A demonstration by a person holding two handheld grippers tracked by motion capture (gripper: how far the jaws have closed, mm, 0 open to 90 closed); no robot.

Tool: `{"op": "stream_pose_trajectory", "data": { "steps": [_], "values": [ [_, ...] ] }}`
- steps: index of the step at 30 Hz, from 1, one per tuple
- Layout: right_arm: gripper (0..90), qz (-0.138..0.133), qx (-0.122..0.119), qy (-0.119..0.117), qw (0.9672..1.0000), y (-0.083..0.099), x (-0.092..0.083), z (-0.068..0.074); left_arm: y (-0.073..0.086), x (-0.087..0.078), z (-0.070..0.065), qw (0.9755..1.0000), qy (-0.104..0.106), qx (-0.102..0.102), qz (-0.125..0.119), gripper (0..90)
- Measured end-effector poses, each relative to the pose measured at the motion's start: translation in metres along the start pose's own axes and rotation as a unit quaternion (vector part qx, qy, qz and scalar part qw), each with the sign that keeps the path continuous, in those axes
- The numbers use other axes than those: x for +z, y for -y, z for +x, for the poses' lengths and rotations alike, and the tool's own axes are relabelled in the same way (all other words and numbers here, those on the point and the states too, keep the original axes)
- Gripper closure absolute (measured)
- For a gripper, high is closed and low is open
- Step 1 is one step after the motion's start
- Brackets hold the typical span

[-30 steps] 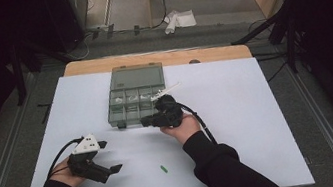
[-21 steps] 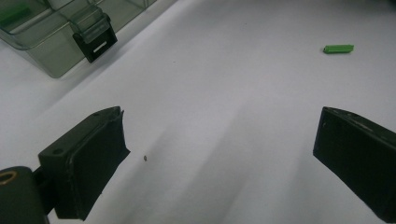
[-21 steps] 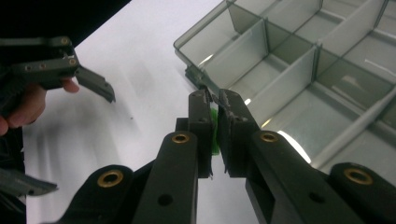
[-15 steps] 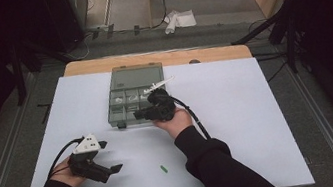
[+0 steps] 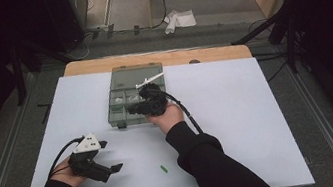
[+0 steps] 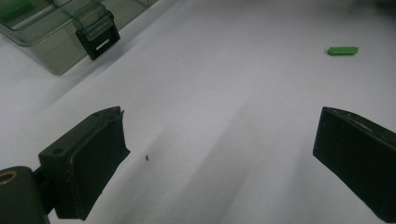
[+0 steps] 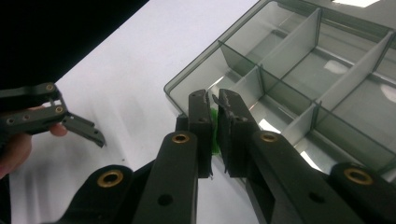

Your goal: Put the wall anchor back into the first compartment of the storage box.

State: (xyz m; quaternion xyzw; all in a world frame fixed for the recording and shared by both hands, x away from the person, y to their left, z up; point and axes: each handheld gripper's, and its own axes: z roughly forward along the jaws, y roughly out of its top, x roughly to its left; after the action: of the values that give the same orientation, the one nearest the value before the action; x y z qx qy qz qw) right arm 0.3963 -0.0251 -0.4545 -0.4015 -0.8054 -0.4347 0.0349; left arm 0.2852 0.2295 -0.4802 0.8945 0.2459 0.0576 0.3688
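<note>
Table (image 5: 238, 112), white top, wood strip along the far edge.

Box (image 5: 134, 96): clear, smoky grey, divided into compartments, lid open, lying at the far middle of the table. In the left gripper view its near wall and a black latch (image 6: 98, 43) show at upper left. In the right gripper view the dividers and several compartments are plain; pale bits lie in some of the farther ones, too blurred to name.

Right gripper (image 7: 215, 119): held over the box's near edge, jaws almost together, clamped on a small green piece (image 7: 214, 133). Only a sliver of the green shows between the pads. The piece hangs at the box's near corner compartment; whether it is above the wall or just inside it I cannot tell. In the high view this gripper (image 5: 131, 110) points left across the box's near side.

Left gripper (image 5: 113, 168): at the near left of the table, well apart from the box, jaws wide apart with nothing between them. Bare table lies under them.

Second green piece (image 5: 164, 168): loose on the table, near the front edge, between the two forearms. It also appears in the left gripper view (image 6: 342, 50).
</note>
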Motion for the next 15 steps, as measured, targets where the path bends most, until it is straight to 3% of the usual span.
{"op": "stream_pose_trajectory", "data": {
  "steps": [15],
  "values": [
    [85.4,-0.008,0.009,0.013,0.9998,-0.016,0.015,-0.002,0.0,0.0,0.0,1.0,0.0,0.0,0.004,1.9]
  ]
}}
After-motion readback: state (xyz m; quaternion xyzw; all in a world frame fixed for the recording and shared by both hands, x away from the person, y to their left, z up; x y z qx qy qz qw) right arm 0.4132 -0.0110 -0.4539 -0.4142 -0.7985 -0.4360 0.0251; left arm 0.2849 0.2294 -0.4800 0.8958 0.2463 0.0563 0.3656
